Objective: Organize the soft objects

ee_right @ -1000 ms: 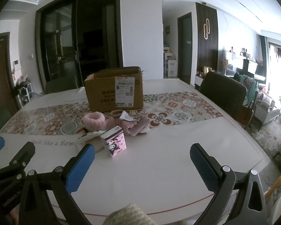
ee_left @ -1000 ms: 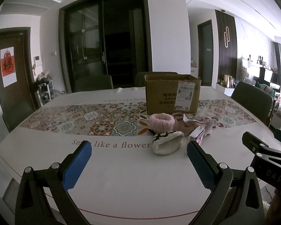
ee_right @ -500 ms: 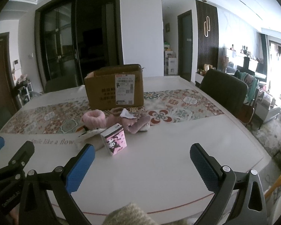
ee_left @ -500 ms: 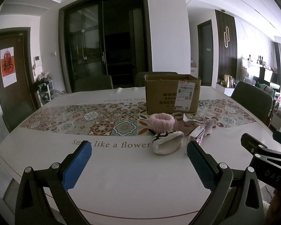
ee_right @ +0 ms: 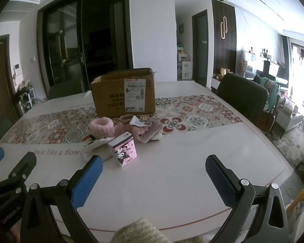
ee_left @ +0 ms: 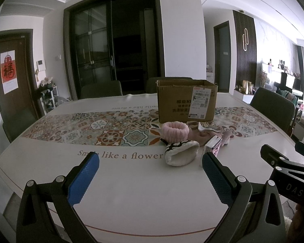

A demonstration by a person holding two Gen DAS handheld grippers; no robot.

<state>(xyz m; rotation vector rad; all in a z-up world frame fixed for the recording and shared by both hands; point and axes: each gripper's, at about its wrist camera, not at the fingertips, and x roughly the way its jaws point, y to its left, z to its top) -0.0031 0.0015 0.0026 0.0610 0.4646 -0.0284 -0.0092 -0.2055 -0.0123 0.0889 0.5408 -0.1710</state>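
Near table edge: left gripper (ee_left: pixel 150 162) and right gripper (ee_right: pixel 153 167), jaws spread wide, nothing held, both hovering short of the pile.
soft pile: pink scrunchie (ee_left: pixel 175 129), white slipper (ee_left: pixel 181 151), mauve cloth (ee_right: pixel 150 131), bunched mid-table (ee_left: pixel 131 192) on the runner's near edge, touching each other.
pink carton (ee_right: pixel 124 150): stands just beside the pile, my side.
cardboard box (ee_right: pixel 123 92): open top, right behind the pile, likely the drop spot.
step: approach, nothing sorted yet.
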